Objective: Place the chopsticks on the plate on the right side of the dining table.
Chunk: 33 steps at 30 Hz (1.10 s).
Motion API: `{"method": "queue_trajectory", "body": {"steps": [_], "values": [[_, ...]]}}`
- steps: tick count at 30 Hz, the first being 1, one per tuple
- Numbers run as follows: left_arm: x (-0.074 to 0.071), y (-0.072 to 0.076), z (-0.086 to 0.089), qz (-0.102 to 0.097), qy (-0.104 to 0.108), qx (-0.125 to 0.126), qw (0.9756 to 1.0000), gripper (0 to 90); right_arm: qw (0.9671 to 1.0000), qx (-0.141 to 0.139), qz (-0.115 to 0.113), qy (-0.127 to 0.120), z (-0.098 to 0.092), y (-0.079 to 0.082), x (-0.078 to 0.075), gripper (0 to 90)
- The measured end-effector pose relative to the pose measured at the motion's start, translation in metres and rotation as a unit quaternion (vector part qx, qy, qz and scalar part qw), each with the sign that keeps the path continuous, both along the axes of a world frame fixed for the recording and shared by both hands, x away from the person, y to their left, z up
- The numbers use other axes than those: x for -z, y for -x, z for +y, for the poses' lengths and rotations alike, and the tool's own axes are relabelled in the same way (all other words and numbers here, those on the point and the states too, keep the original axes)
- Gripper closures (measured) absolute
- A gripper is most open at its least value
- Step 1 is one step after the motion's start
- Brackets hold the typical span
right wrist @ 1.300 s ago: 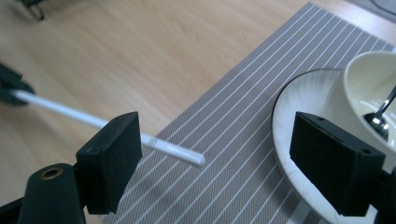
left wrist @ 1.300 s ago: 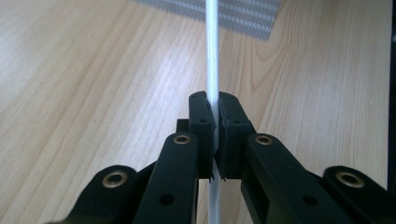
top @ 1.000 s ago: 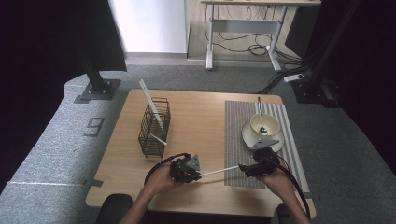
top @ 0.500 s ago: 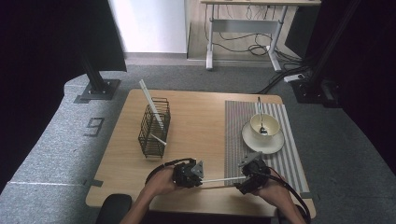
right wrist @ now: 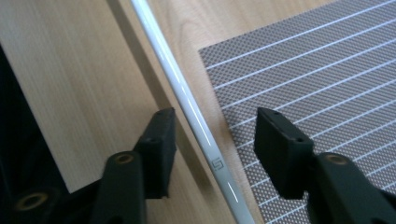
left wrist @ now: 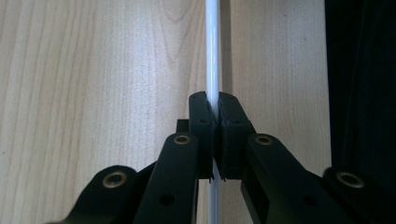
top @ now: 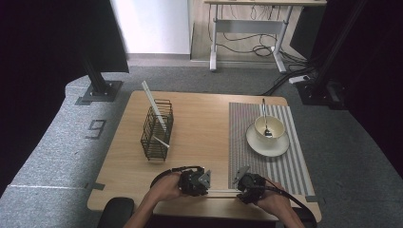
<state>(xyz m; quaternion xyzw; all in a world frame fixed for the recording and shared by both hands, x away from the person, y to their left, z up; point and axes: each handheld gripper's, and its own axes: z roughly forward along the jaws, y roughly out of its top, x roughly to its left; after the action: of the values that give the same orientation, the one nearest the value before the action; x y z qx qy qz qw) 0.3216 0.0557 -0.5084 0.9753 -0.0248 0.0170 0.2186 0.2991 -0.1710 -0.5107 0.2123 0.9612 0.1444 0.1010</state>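
Observation:
A thin glossy white stick [top: 223, 191] lies level along the table's front edge. My left gripper [top: 195, 182] is shut on it; in the left gripper view the stick [left wrist: 213, 56] runs straight out from between the pressed pads [left wrist: 201, 116]. My right gripper [top: 247, 184] is at the stick's other end. Its jaws have just been closing. In the right gripper view the stick [right wrist: 187, 100] passes between the jaws of the right gripper [right wrist: 217, 126], nearer the left one, with a gap on both sides.
A black wire basket [top: 157, 129] with white sticks leaning in it stands at the left middle. A striped grey placemat [top: 285, 161] on the right carries a saucer and cup [top: 268, 128] with a spoon. The table's front edge is just behind both hands.
The right gripper has come left and down toward the front edge, off the placemat, and its jaws have narrowed around the stick. The left gripper has kept still with the stick.

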Motion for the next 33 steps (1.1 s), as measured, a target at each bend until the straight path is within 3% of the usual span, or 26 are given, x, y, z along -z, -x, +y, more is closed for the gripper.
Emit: {"method": "queue_trajectory", "body": {"steps": [12,21,23,25,28,33], "values": [[0.0,0.001,0.0,0.005,0.006,0.015,0.9999,86.4,0.9982,-0.051,0.002,0.03,0.012,0.008,0.0,74.0],[0.002,0.001,0.0,-0.005,0.012,0.02,0.9997,85.2,0.997,-0.07,-0.001,0.033,0.012,0.011,-0.002,77.9],[0.002,-0.002,0.003,-0.011,0.027,0.012,0.9995,83.3,0.9963,-0.08,0.005,0.029,0.011,0.012,-0.003,79.9],[0.002,-0.003,0.004,-0.012,0.032,0.006,0.9994,80.9,0.9961,-0.084,0.007,0.025,0.01,0.013,-0.003,80.8],[0.0,-0.006,0.008,-0.013,0.063,-0.007,0.9979,72.7,0.996,-0.088,0.015,0.01,0.01,0.015,-0.006,82.7],[-0.001,-0.008,0.009,-0.033,0.088,-0.036,0.9949,48.2,0.997,-0.076,0.016,-0.003,0.006,0.013,-0.011,82.8]]}}
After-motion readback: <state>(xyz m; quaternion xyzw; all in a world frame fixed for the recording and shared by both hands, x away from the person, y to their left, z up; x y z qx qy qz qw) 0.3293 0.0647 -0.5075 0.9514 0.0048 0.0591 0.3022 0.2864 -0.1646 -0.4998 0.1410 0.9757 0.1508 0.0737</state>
